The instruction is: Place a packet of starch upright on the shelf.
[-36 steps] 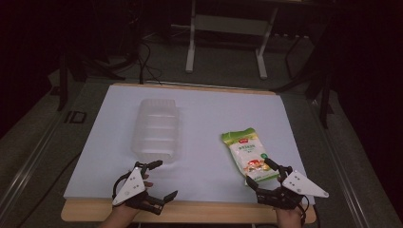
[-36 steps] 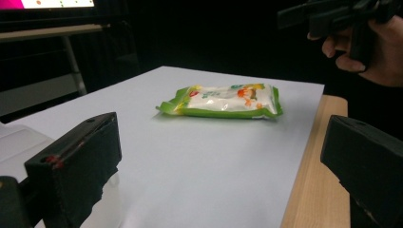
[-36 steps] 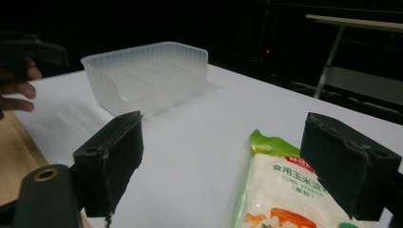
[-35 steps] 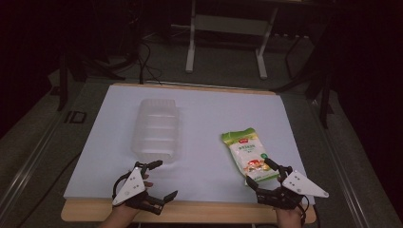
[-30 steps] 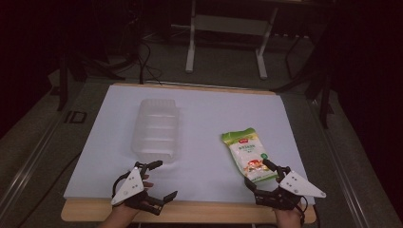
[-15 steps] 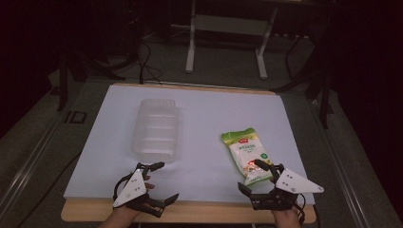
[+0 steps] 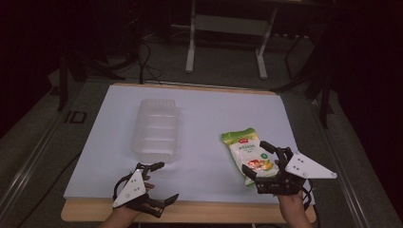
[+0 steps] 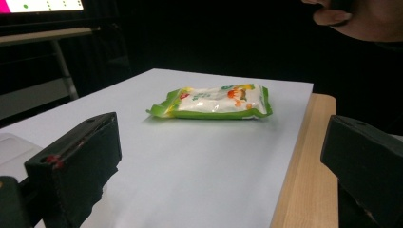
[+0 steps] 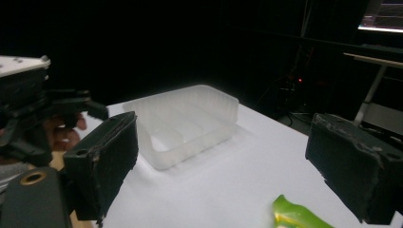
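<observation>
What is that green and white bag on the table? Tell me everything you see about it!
The snack bag is a sealed, puffy packet of shiny plastic, white in the middle with green edges and small red, orange and yellow pictures. It lies flat on the white sheet, right of the clear plastic tray and apart from it. The right gripper stands open around its near end; whether the fingers touch it is unclear.

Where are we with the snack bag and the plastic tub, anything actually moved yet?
Nothing looks done: the snack bag lies flat on the white sheet, apart from the clear tub, which holds nothing. In hand: the right gripper is open, straddling the bag's near end without gripping it. The left gripper is open near the table's front edge. Left: grip, lift, and presumably place the bag in the tub.
</observation>
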The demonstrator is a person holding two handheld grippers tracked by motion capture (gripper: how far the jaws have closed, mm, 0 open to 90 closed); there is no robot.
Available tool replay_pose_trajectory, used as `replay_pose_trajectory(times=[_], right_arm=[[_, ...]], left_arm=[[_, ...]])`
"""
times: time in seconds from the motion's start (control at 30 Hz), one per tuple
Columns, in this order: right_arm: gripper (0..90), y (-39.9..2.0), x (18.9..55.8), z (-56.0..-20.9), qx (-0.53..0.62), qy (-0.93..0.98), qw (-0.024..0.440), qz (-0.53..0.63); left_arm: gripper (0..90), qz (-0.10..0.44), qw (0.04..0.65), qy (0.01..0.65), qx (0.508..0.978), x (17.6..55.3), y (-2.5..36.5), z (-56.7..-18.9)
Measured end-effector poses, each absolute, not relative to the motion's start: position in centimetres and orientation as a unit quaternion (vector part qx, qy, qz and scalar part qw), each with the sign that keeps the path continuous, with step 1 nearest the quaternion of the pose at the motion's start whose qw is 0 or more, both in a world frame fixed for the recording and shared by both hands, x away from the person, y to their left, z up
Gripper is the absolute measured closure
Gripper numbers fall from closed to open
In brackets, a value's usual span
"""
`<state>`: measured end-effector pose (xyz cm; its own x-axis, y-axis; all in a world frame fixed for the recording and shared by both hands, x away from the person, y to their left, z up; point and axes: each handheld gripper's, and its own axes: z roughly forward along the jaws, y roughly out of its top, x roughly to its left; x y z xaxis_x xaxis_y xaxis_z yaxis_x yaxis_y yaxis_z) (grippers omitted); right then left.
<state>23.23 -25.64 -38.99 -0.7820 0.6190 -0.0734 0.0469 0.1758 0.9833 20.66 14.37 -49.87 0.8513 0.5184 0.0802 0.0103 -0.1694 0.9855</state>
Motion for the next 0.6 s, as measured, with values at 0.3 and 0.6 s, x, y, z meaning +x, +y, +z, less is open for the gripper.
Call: replay_pose_trajectory(times=[0.3, 0.6], right_arm=[[10.4, -25.6, 25.1, -37.1, 0.226, 0.730, 0.274, 0.585], [10.4, -26.2, 28.3, -36.9, 0.293, 0.725, 0.285, 0.555]], left_arm=[[0.0, 0.205, 0.619, 0.181, 0.736, 20.7, 14.3, -49.9], [0.0, 0.203, 0.618, 0.180, 0.738, 20.7, 14.3, -50.0]])
